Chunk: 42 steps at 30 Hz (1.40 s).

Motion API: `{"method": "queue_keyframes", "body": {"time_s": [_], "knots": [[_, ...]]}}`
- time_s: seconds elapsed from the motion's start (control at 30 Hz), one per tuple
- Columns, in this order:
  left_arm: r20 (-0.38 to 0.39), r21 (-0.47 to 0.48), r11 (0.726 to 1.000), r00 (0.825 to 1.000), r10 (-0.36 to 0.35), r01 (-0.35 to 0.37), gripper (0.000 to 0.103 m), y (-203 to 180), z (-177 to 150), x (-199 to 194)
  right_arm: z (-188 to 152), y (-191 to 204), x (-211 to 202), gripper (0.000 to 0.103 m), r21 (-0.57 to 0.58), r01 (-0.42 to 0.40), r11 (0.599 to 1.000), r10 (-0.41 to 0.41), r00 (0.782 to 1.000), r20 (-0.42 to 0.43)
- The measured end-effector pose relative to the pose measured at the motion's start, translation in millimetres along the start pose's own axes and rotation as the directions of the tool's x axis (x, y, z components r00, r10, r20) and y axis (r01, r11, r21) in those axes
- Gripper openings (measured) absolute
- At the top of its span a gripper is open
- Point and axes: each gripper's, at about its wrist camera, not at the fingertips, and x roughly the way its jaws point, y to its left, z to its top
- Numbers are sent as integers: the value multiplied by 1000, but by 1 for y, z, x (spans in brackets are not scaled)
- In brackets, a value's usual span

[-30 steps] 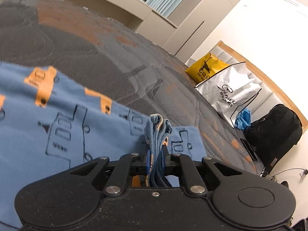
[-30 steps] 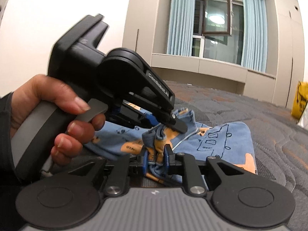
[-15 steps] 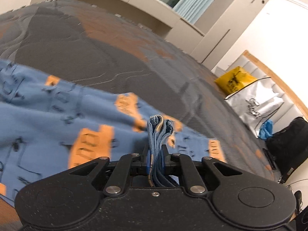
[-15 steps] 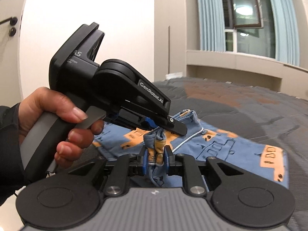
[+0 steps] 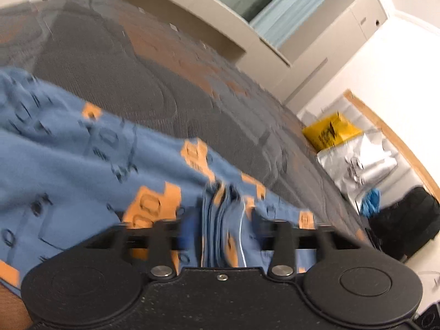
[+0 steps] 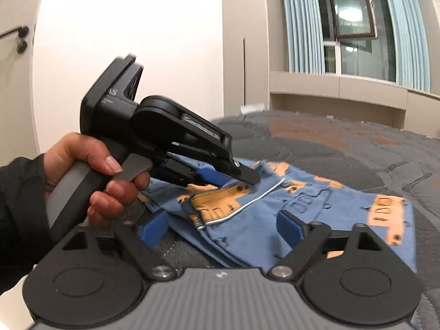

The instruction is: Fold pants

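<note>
**Both grippers just let go, fold looks laid down**

Since a second ago, both sets of jaws have just been opening and the bunched cloth they pinched has slumped free. Nearest you, the right gripper [image 6: 224, 227] is spread wide, blue pads clear of the pants [image 6: 302, 214], though the fabric edge lies between them on the mattress [image 6: 357, 154]. Your left gripper [image 5: 220, 231] is partly spread too; the stacked layers sit loose between its fingers, not squeezed as far as I can tell through the blur. Further out, the pants [image 5: 82, 165] lie doubled over, fairly flat. I'd guess one fold is done, and you've probably got another fold plus smoothing left
</note>
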Motion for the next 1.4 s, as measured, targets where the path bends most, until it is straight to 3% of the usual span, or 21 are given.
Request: {"method": "queue_keyframes", "body": {"time_s": [0.07, 0.2, 0.4, 0.57, 0.63, 0.73, 0.87, 0.97, 1.07, 1.2, 1.33, 1.4], "knots": [[60, 28, 998, 997, 50, -52, 78, -7, 4, -9, -2, -9, -13, 102, 4, 48, 999, -48, 998, 26], [143, 78, 983, 978, 154, -166, 102, -25, 4, -14, 4, -36, -31, 103, 23, 186, 982, -187, 980, 66], [166, 185, 917, 931, 326, -354, 102, -48, -7, -1, 18, -80, -25, 103, -73, 350, 934, -350, 937, 19], [184, 305, 819, 874, 449, -485, 103, -52, -21, 18, 33, -106, 18, 103, -209, 390, 897, -407, 912, -43], [171, 271, 841, 884, 436, -467, 103, -45, -20, 17, 34, -114, 43, 103, -278, 421, 863, -459, 885, -84], [163, 230, 867, 896, 414, -442, 103, -37, -19, 15, 23, -128, 68, 103, -371, 507, 778, -574, 814, -90], [164, 248, 854, 889, 427, -456, 103, -40, -20, 19, 10, -138, 64, 103, -327, 507, 798, -556, 828, -75], [169, 229, 868, 896, 411, -441, 103, -38, -20, 14, 8, -133, 63, 103, -350, 516, 782, -566, 823, -52], [180, 182, 881, 895, 408, -438, 102, -42, -20, -2, 13, -120, 39, 103, -337, 524, 782, -560, 829, -12], [211, 239, 876, 903, 374, -418, 102, -57, -39, -26, 14, -93, -1, 103, -330, 516, 790, -532, 845, 48], [192, 303, 842, 894, 404, -446, 103, -61, -63, -21, -1, -78, 0, 103, -384, 492, 781, -537, 844, -10], [208, 302, 840, 891, 404, -452, 103, -62, -69, -23, -11, -78, 9, 103, -384, 477, 791, -534, 844, -52]]}}
